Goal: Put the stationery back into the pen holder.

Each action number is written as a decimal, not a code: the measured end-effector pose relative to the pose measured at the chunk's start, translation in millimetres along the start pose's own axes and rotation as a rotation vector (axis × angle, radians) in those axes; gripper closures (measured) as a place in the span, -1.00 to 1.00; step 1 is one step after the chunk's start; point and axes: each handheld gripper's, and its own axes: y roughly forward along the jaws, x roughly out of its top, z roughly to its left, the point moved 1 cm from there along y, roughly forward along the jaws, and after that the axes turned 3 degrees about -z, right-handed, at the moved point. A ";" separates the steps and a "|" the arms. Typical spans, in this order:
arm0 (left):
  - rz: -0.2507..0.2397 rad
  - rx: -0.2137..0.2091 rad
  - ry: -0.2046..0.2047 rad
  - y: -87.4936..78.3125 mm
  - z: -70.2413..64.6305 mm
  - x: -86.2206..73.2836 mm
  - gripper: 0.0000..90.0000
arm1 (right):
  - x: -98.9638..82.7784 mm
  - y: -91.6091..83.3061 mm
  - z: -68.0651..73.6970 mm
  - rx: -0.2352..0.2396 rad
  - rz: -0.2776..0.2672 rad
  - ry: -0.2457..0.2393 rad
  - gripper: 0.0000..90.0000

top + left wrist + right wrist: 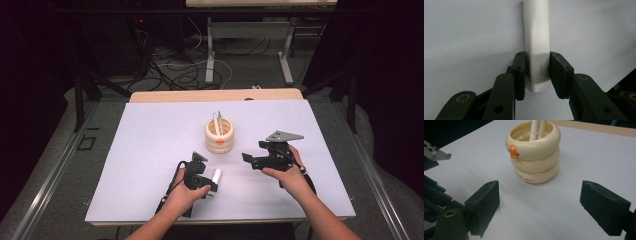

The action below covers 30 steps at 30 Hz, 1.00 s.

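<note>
A flat white tube [217, 175] lies on the white table sheet, pointing away from the person. My left gripper [214, 184] is shut on its near end. In the left gripper view both pads press the tube [536, 37] from either side, with the left gripper [537, 75] low over the sheet. A cream ringed holder with an orange beak [219, 135] stands upright mid-table with white pens [218, 121] in it. My right gripper [248, 160] stands open to the right of the holder. The right gripper view has the holder [535, 157] beyond my right gripper [539, 202], with nothing between the jaws.
The white sheet [150, 150] covers the table; a wooden strip [215, 95] shows along its far edge. Cables and metal table legs [210, 55] lie on the floor beyond. Open sheet spreads to the left of the holder.
</note>
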 end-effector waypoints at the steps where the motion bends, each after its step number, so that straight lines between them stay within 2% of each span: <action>1: 0.003 -0.003 -0.002 -0.2 0.7 0.3 0.50 | -0.1 0.2 -0.2 -0.002 0.001 -0.001 -0.65; 2: 0.009 -0.007 0.007 -0.6 2.2 0.7 0.50 | -0.2 0.4 -0.4 -0.003 0.001 -0.001 -0.65; 7: 0.009 -0.020 -0.022 -0.9 3.5 1.1 0.52 | -0.1 0.9 -0.1 -0.001 -0.002 -0.001 -0.65; 10: 0.010 -0.025 -0.022 -2.3 5.1 1.6 0.53 | 0.0 0.5 -0.3 -0.002 -0.001 0.000 -0.65; 11: 0.008 -0.025 -0.035 -3.4 4.8 1.8 0.55 | 0.2 0.2 -0.4 0.000 -0.002 0.002 -0.65; 13: 0.015 -0.035 -0.023 -4.6 7.9 2.7 0.57 | 0.6 -0.3 -0.9 -0.003 -0.004 0.001 -0.65; 14: 0.016 -0.041 -0.038 -4.7 7.9 2.5 0.57 | 0.6 -0.5 -1.4 -0.005 -0.006 -0.003 -0.65; 19: 0.025 -0.053 -0.014 -5.0 9.6 2.9 0.58 | 0.8 -0.4 -1.9 -0.004 -0.009 -0.011 -0.65; 24: 0.031 -0.064 -0.002 -5.4 10.4 2.7 0.58 | 0.3 -0.6 -1.6 -0.003 -0.003 0.002 -0.65; 30: 0.008 -0.076 0.012 -9.0 10.5 3.0 0.58 | -0.3 -0.5 -2.2 -0.007 -0.012 0.005 -0.65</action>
